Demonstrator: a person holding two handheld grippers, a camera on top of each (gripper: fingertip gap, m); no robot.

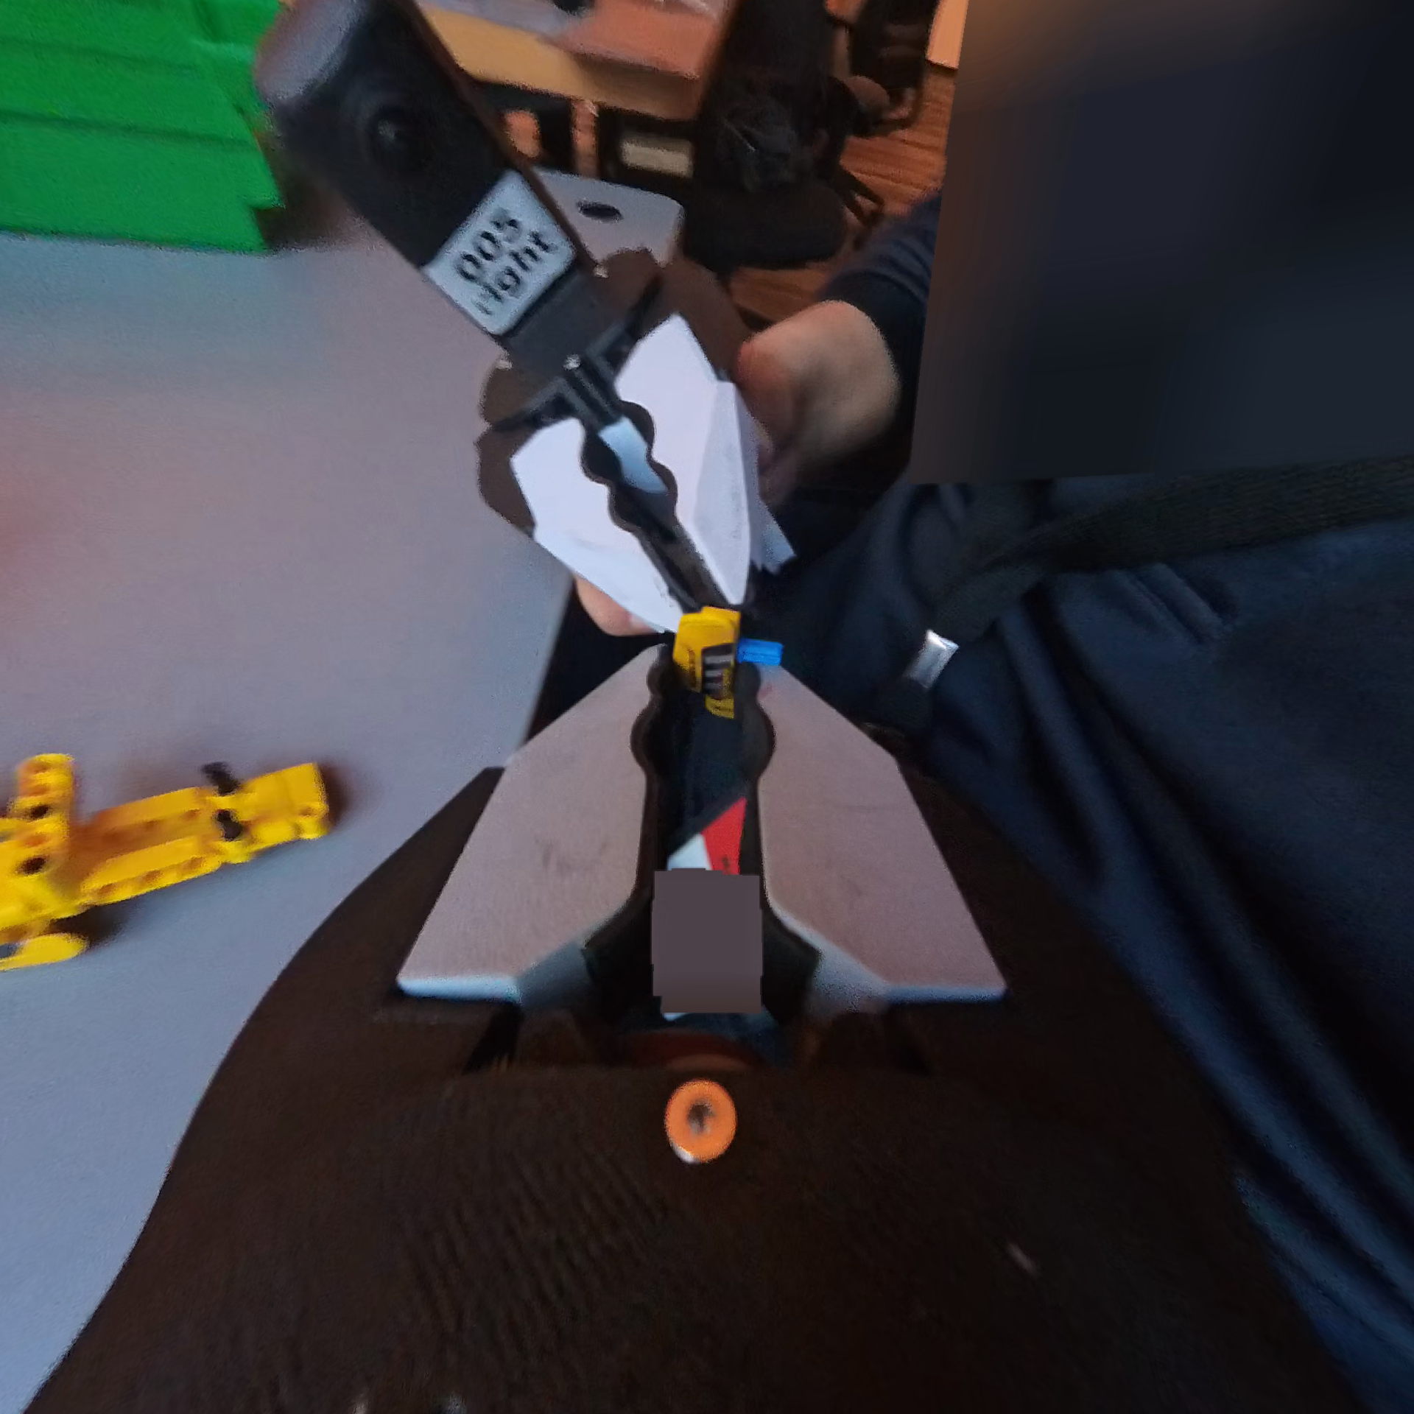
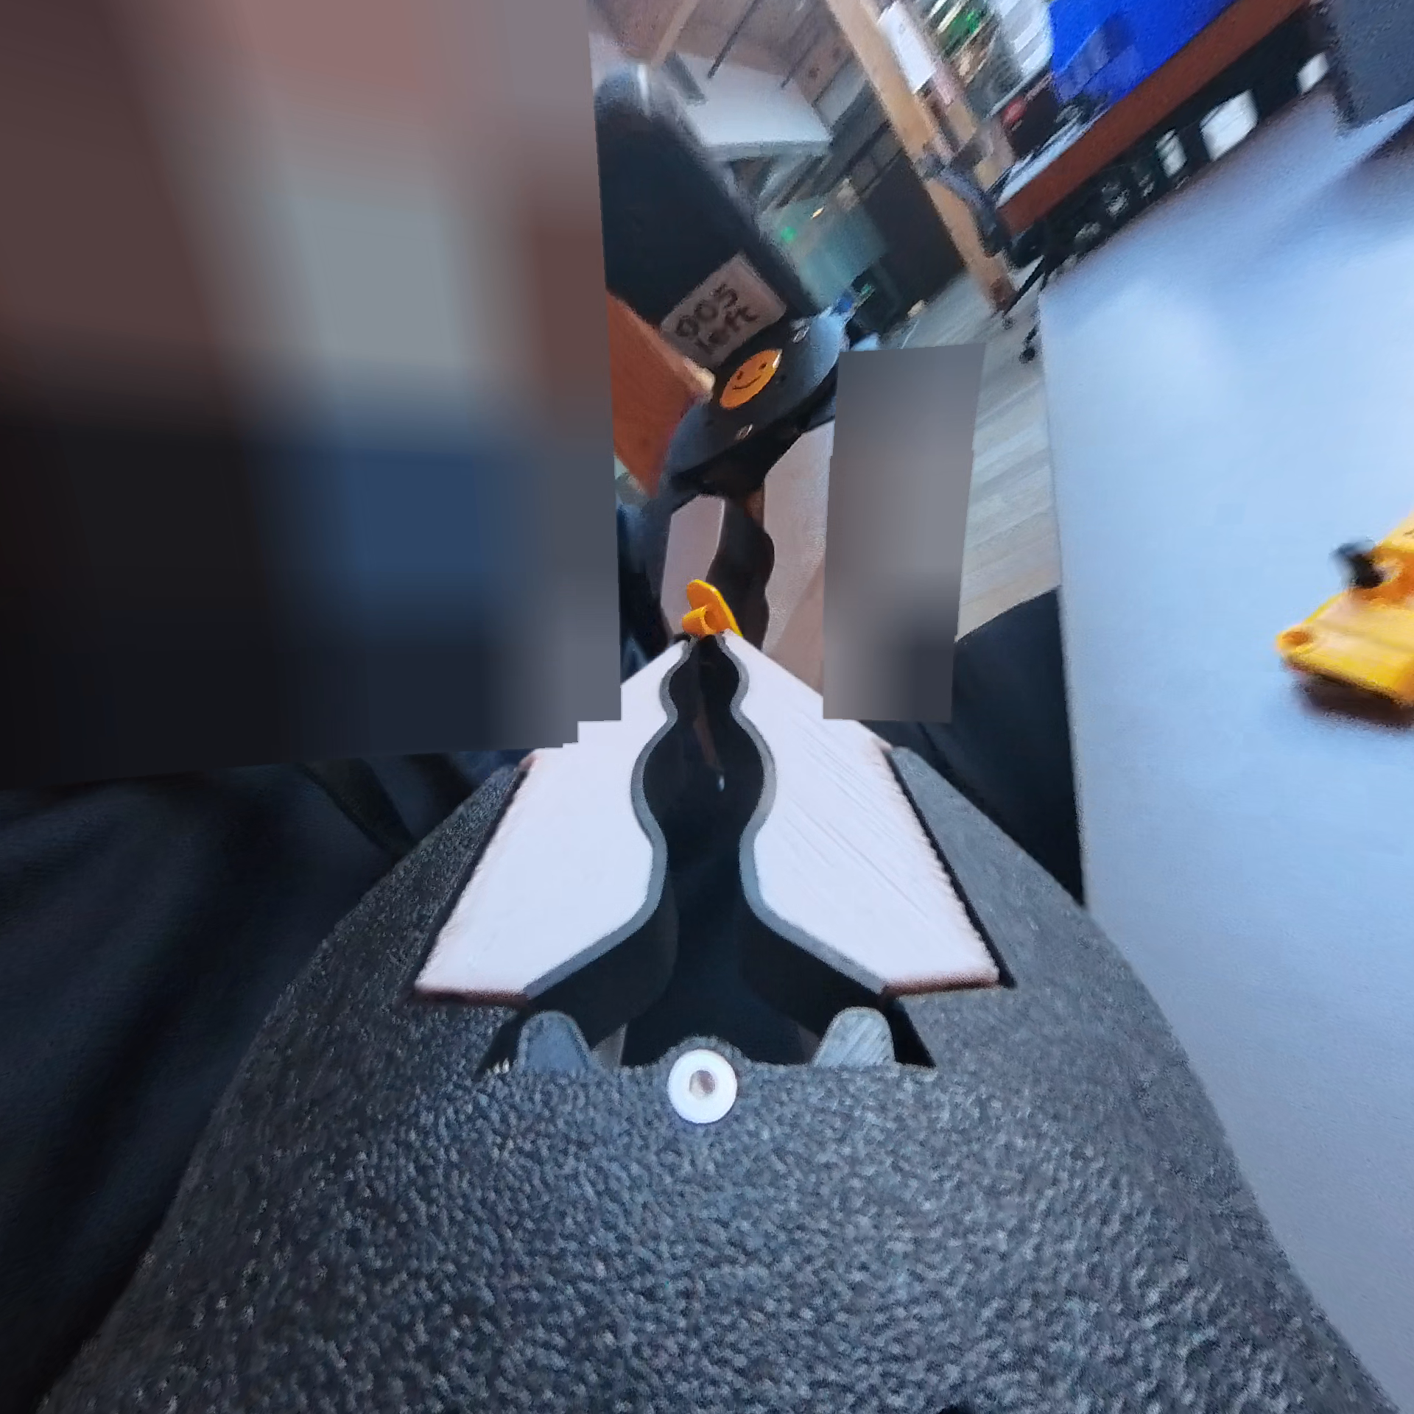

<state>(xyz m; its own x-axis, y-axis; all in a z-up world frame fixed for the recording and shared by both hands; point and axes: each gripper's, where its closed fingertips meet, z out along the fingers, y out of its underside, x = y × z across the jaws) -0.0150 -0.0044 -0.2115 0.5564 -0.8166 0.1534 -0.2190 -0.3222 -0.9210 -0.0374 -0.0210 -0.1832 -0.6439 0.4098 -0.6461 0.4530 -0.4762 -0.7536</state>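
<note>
At the centre of the left wrist view, the left gripper (image 1: 708,673) pinches a small yellow piece (image 1: 708,650) with a blue peg (image 1: 761,653) on its right — the right gripper (image 1: 700,604) meets it tip to tip from above, jaws narrow, clamped on the same piece. A yellow brick assembly (image 1: 153,834) lies on the grey worktop (image 1: 229,497) at left.

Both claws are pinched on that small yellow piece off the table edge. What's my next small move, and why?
Probably hold both grips and ease the claws together. The left claw and right claw meet tip to tip on the yellow piece, whose blue pin sticks out sideways.
</note>
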